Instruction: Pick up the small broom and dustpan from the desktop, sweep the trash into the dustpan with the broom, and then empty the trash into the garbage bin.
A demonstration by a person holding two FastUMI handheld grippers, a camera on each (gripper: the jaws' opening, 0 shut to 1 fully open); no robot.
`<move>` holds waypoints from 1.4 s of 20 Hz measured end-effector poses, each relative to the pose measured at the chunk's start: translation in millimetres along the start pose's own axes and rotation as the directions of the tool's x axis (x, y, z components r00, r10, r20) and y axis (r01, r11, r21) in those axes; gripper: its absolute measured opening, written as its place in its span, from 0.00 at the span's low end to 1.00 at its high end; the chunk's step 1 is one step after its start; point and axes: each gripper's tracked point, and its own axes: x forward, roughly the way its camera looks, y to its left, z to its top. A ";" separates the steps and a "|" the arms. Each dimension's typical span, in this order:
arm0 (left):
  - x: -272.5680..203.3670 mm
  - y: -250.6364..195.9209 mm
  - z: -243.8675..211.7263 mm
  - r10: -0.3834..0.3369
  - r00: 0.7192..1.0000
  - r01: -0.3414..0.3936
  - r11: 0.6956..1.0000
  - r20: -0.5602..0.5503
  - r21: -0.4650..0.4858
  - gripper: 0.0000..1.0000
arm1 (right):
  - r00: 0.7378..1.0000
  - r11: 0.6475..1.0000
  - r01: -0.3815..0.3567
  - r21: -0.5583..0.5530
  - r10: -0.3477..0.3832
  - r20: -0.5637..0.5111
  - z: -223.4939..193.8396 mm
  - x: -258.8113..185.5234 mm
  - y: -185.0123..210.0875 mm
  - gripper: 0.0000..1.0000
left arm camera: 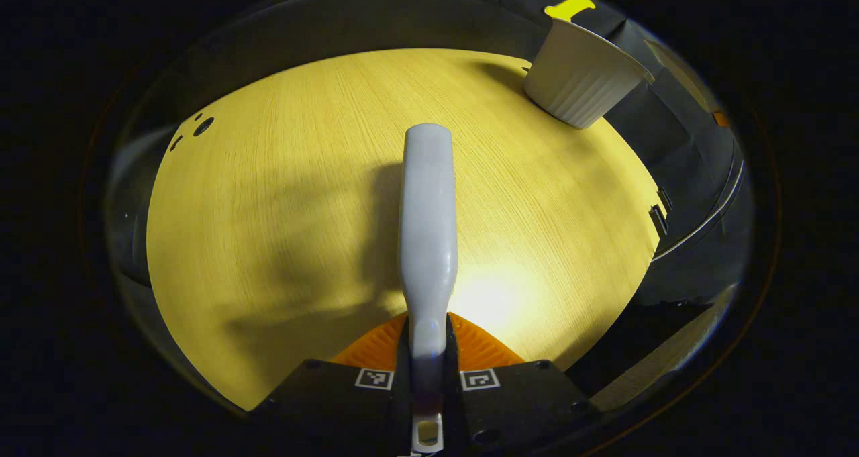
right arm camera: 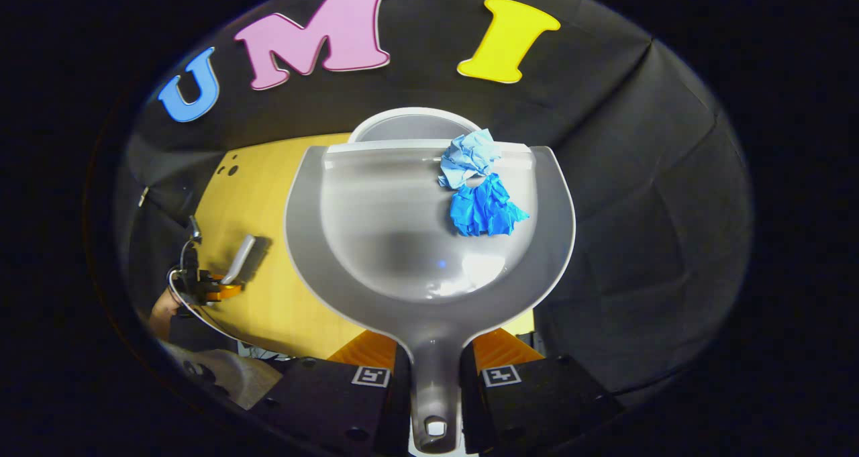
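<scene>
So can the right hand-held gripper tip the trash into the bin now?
Probably yes: the dustpan it grips already sits over the bin rim, with both paper wads at the front lip.

Ahead of my fingers, the dustpan hides most of the garbage bin. I can't make out the broom's bristles.

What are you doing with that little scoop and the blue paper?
A person is tidying up with a hand-held gripper in each hand. The right hand-held gripper grips the handle of the dustpan, which holds two crumpled blue paper balls and is held up at the rim of the garbage bin, ready for tipping. The left hand-held gripper clamps the small broom above the wooden desktop.
</scene>
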 end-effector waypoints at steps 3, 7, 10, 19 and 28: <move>3.2 2.1 -3.4 -0.008 1.000 0.008 1.000 -0.006 0.002 0.22 | 0.996 0.998 0.056 -0.037 -0.058 -0.064 21.6 22.5 -22.8 0.35; 6.7 -1.0 -16.3 -0.015 1.000 0.015 1.000 -0.010 -0.020 0.22 | 0.986 0.987 0.084 -0.137 -0.102 -0.131 48.7 37.2 -34.3 0.35; 7.7 -6.1 -27.5 -0.023 1.000 0.022 0.999 -0.017 -0.039 0.22 | 0.978 0.972 0.098 -0.213 -0.134 -0.160 64.7 47.2 -37.2 0.35; 6.8 -16.4 -29.2 -0.014 1.000 0.014 0.999 -0.004 -0.039 0.22 | 0.941 0.885 0.194 -0.424 -0.290 -0.176 92.5 66.1 -57.9 0.35; 6.3 -17.4 -30.4 -0.012 1.000 0.011 0.999 -0.008 -0.034 0.22 | 0.930 0.875 0.189 -0.446 -0.306 -0.205 99.2 68.6 -60.2 0.35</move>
